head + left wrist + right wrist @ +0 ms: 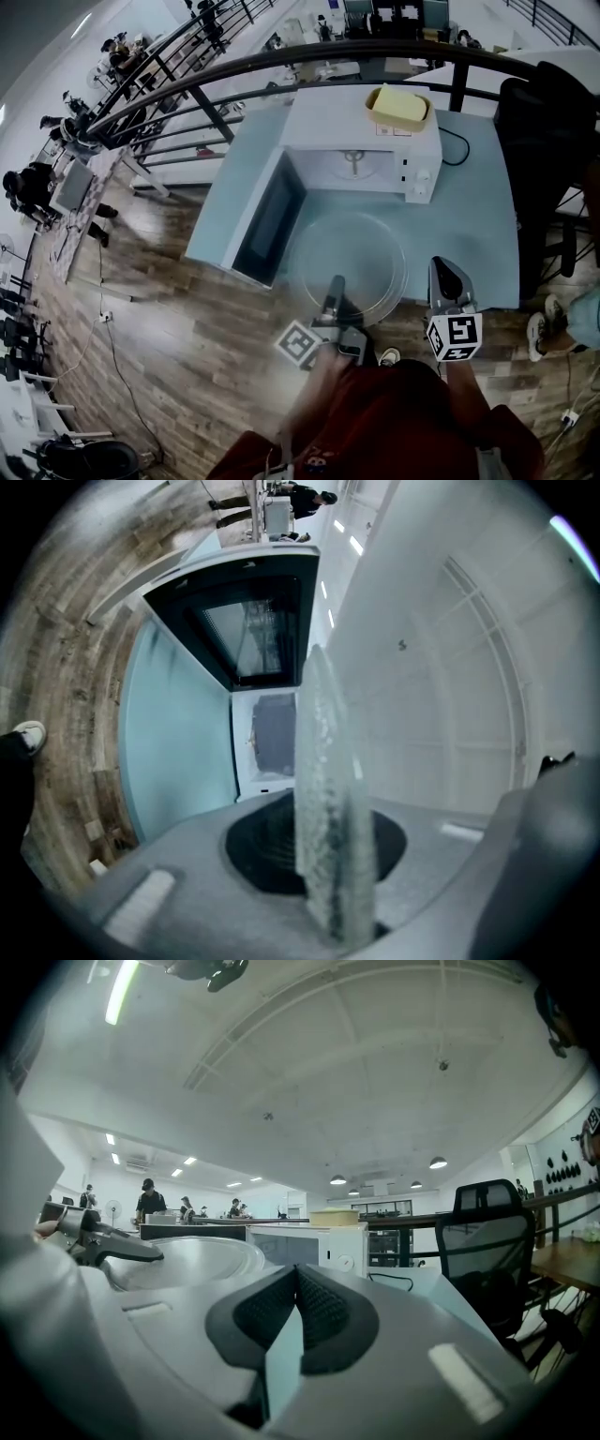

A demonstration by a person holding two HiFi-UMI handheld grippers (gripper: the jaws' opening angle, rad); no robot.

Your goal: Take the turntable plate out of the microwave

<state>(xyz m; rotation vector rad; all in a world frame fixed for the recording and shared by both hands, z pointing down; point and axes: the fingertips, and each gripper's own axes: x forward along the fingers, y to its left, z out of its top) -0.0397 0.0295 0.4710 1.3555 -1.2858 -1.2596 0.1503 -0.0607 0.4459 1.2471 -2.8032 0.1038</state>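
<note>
The clear glass turntable plate (pixel 352 265) is out in front of the white microwave (pixel 361 150), over the pale blue table (pixel 473 202). My left gripper (pixel 335 285) is shut on the plate's near rim. In the left gripper view the plate (pixel 320 752) stands edge-on between the dark pads of that gripper (pixel 323 860), with the microwave's open door (pixel 251 621) beyond. My right gripper (pixel 443 273) hovers at the plate's right, apart from it and shut on nothing. In its own view the right gripper (pixel 296 1309) has its pads pressed together, and the plate (pixel 187 1260) lies to the left.
The microwave door (pixel 269 220) hangs open to the left. A yellow tray (pixel 398 106) sits on top of the microwave. A dark railing (pixel 281 66) runs behind the table and a black office chair (pixel 487 1241) stands at the right. Wooden floor surrounds the table.
</note>
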